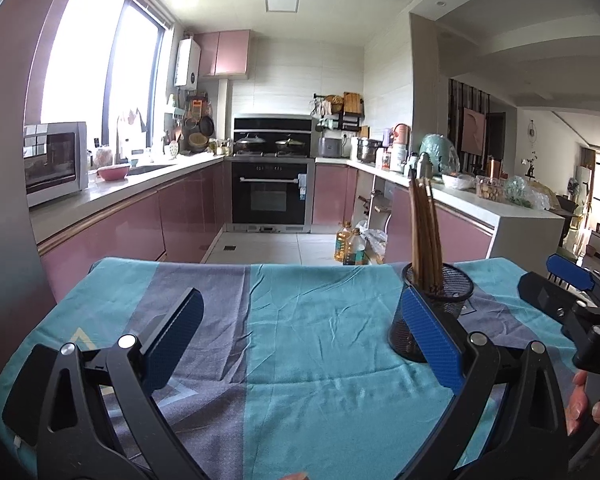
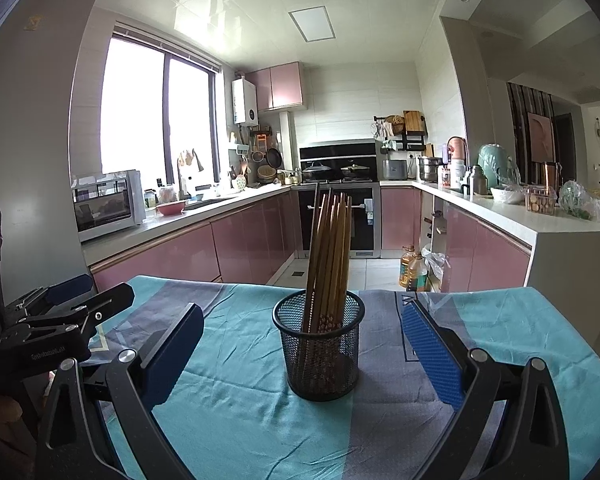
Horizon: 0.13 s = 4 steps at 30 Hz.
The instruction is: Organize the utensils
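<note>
In the black mesh cup (image 2: pixel 323 354) (upright), perhaps ten brown chopsticks (image 2: pixel 329 256).

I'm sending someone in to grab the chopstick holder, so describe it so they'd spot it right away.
Find the table with the teal and grey cloth at the near end of the pink-cabinet kitchen. On that cloth stands a black wire-mesh cup, round and upright, with a bundle of brown wooden chopsticks leaning out of it. It is the only container on the cloth.
</note>
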Tool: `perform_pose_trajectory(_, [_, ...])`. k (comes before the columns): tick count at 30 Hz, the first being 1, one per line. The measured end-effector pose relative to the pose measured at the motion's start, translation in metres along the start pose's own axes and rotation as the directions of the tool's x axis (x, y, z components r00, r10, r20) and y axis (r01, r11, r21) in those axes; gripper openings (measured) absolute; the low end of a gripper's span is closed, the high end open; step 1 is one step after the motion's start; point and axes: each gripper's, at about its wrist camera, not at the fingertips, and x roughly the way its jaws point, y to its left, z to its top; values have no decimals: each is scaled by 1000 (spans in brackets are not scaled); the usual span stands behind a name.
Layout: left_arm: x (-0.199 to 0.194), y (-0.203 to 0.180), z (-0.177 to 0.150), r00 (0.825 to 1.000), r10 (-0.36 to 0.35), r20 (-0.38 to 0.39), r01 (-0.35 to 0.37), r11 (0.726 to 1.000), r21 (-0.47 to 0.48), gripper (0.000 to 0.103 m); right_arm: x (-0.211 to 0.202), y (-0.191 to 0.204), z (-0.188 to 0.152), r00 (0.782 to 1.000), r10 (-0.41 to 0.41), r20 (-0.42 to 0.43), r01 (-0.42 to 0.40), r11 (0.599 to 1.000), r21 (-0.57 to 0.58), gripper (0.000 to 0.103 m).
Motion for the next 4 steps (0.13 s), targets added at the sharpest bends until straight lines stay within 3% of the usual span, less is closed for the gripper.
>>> perform_pose_trajectory(2, [18,8,-4,997,22,-75,-23,1000,-15,97,9,-10,-4,998,-24,-50,24,1000,15,96])
perform_pose_trajectory(4, [43,19,-12,982,51,-180,-56,998,-23,97,23,-22,-10,990,-65,-125,66,998,9,96])
